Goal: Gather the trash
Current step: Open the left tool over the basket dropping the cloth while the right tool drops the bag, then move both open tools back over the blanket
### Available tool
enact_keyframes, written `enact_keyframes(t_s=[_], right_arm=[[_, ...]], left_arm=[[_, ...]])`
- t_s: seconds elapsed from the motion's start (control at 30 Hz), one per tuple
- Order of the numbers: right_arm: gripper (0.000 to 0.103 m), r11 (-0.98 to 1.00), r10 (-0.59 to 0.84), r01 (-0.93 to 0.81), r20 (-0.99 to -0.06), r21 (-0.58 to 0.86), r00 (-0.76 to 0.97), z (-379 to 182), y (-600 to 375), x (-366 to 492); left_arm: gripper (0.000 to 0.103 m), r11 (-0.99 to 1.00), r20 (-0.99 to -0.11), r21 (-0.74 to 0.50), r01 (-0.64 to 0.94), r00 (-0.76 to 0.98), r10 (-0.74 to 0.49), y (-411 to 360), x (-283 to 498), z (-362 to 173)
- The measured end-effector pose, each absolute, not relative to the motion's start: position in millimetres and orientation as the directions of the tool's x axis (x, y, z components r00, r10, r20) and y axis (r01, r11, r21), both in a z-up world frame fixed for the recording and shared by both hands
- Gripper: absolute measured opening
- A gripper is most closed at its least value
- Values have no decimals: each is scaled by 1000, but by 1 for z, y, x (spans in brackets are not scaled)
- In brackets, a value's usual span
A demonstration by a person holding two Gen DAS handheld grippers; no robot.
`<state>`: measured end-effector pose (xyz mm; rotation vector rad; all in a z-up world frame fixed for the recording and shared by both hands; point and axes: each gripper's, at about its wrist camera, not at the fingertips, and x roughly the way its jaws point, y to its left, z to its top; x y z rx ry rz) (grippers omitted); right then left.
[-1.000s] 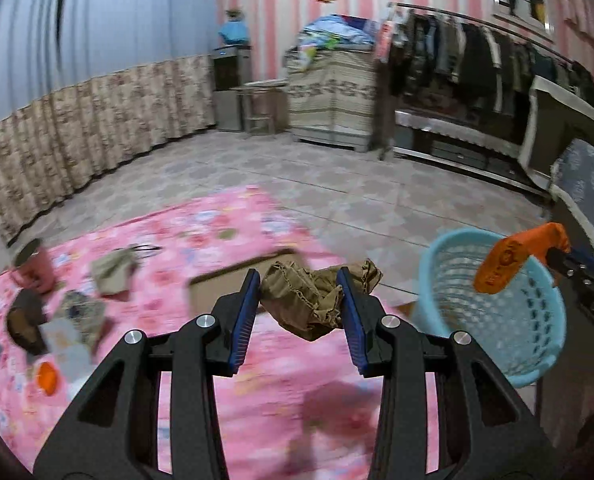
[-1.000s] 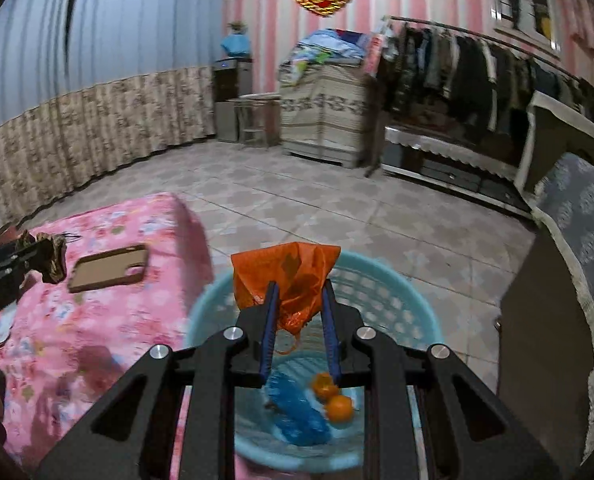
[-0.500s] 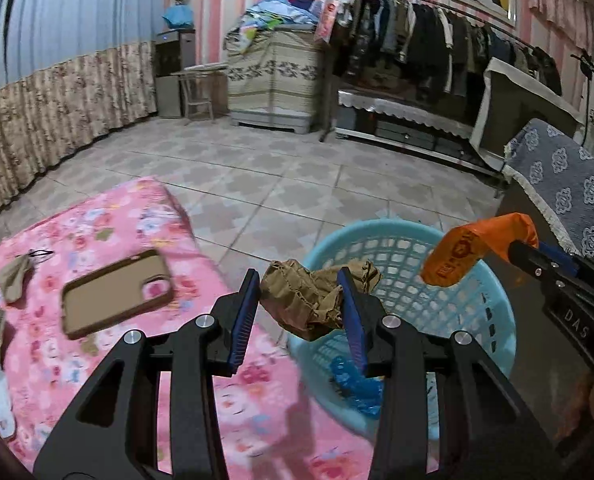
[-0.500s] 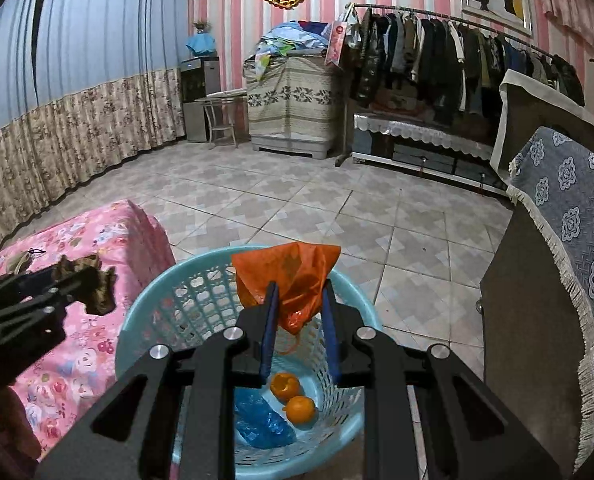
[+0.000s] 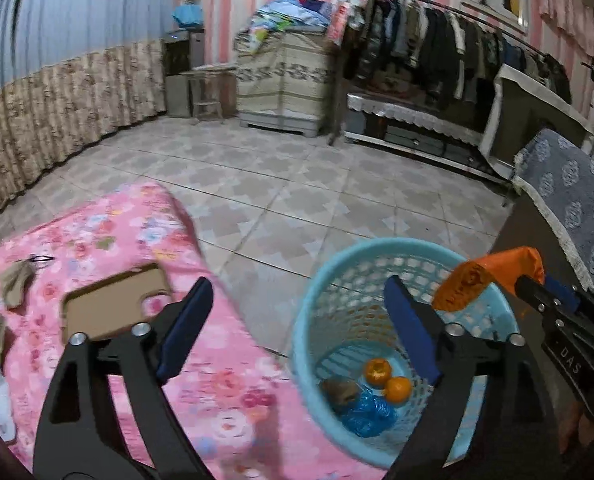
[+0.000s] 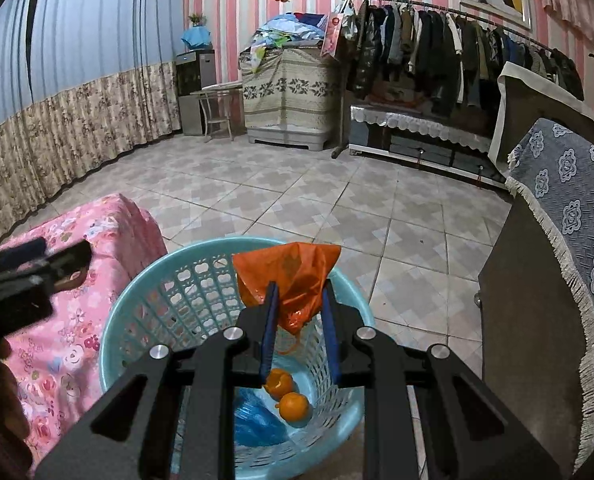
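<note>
A light blue plastic basket stands on the floor beside the pink table; it also shows in the right wrist view. Inside lie a brown crumpled wad, a blue wrapper and two orange fruits. My left gripper is open and empty above the basket's near rim. My right gripper is shut on an orange plastic bag over the basket; the bag also shows in the left wrist view.
A brown phone case and small scraps lie on the pink floral tablecloth. A cabinet with a grey patterned cover stands right of the basket. Tiled floor, a clothes rack and curtains lie beyond.
My left gripper has opened and dropped the brown wad, which now lies in the basket. My right gripper still holds the orange bag over the basket.
</note>
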<state>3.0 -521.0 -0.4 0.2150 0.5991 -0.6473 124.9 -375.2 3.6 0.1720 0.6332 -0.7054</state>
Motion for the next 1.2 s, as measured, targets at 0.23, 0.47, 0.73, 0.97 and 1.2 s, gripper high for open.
enact_keyframes(t_s=[0.23, 0.47, 0.73, 0.97, 1.2], right_arm=[[22, 806, -466, 592, -613, 4, 638, -12, -506, 18], [26, 811, -464, 585, -624, -13, 629, -15, -498, 32], [80, 795, -498, 603, -634, -62, 592, -19, -490, 43], [90, 840, -474, 542, -540, -38, 696, 5, -445, 40], [96, 916, -368, 400, -483, -41, 795, 29, -377, 69]], left_arm=[[97, 843, -544, -19, 537, 702, -459, -313, 125, 20], [98, 911, -528, 8, 412, 776, -346, -231, 131, 34], [98, 964, -521, 80, 252, 836, -175, -115, 154, 40], [98, 991, -538, 33, 128, 838, -90, -24, 186, 36], [98, 996, -591, -4, 93, 803, -78, 11, 204, 10]])
